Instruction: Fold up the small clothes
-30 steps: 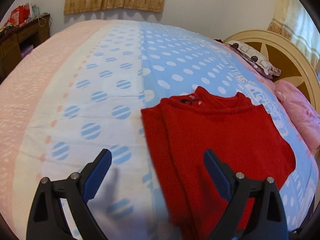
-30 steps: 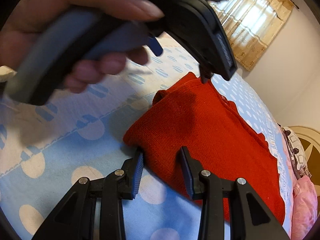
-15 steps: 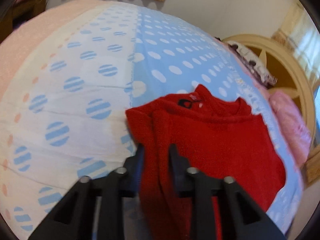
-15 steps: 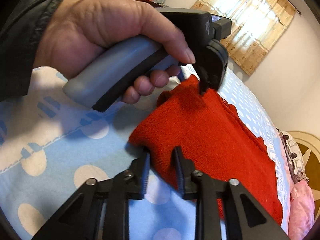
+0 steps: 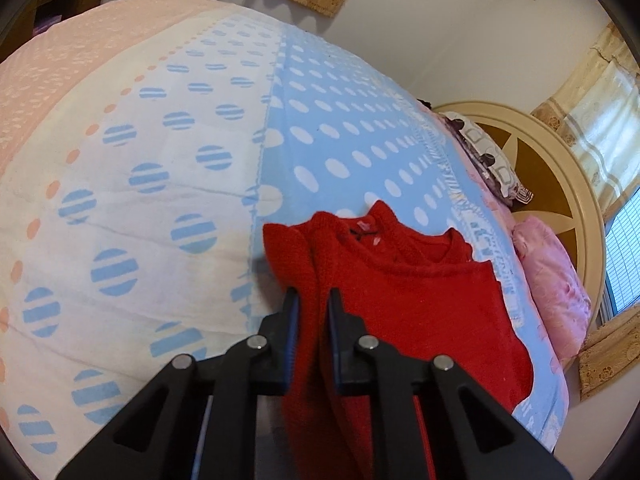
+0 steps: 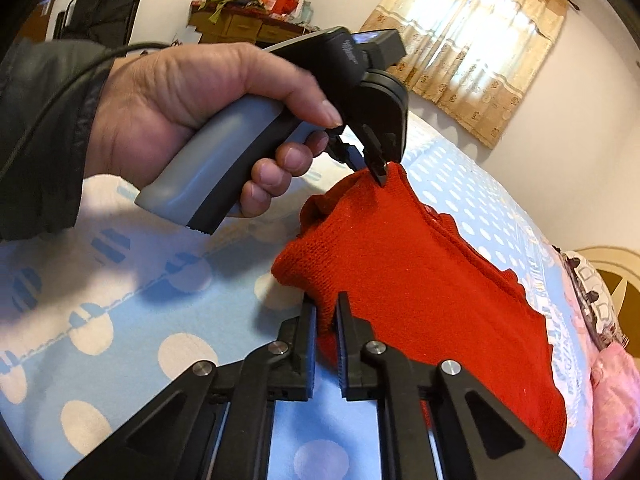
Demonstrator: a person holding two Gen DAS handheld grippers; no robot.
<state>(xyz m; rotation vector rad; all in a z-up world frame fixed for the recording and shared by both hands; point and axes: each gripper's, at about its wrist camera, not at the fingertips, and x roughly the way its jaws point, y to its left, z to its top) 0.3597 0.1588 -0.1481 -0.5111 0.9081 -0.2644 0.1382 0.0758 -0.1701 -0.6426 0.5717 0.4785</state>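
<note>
Spread over the bed, a dotted blue and white cover (image 5: 192, 168) carries one red sweater (image 5: 420, 304), lying flat near the headboard (image 5: 560, 184). We hold two grippers. Our left gripper (image 5: 312, 300) is closing, its jaws pinching the sweater's edge. Our right gripper (image 6: 326, 312) is clenched on a lower fold of the same sweater. Both sets of jaws hide the gripped cloth. Two pillows (image 5: 552, 280) sit by the headboard, partly cut off. One hand (image 6: 192, 112) shows; its sleeve (image 6: 44, 140) leaves the frame.
</note>
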